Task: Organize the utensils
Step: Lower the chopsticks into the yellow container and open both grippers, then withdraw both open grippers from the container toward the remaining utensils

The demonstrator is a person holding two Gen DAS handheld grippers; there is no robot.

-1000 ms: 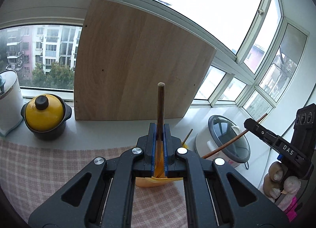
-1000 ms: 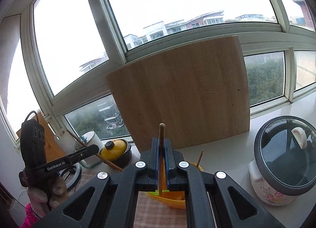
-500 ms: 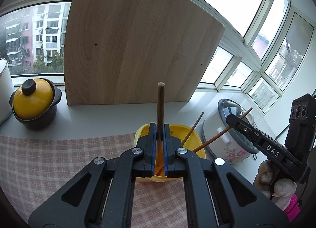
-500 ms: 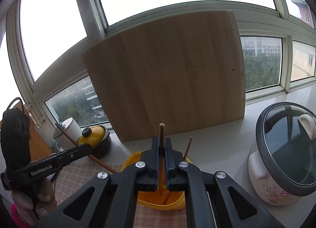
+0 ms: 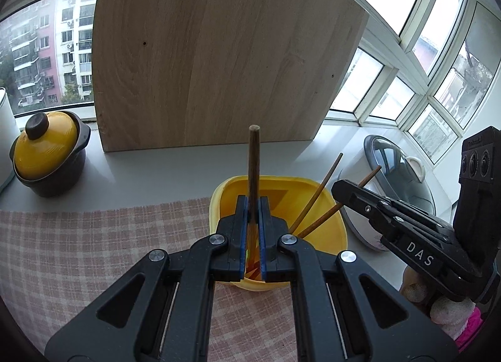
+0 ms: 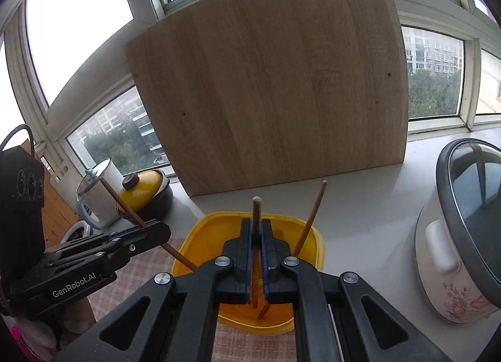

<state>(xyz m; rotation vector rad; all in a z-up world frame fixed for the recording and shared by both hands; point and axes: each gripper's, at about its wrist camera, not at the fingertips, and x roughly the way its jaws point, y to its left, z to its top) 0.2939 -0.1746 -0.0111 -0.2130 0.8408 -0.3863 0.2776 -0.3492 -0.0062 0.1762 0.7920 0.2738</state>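
Both grippers lower now: three chopsticks, one yellow container.

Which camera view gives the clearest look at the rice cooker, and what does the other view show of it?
The right wrist view: the rice cooker fills its right side, lid and flowered body plain. In the left wrist view the right hand-held gripper hides much of it.

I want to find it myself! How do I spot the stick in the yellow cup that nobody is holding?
Find the big wooden board leaning on the window. In front of it stands the yellow cup. The loose chopstick leans right inside it, bare on all sides, while the others are pinched in black jaws.
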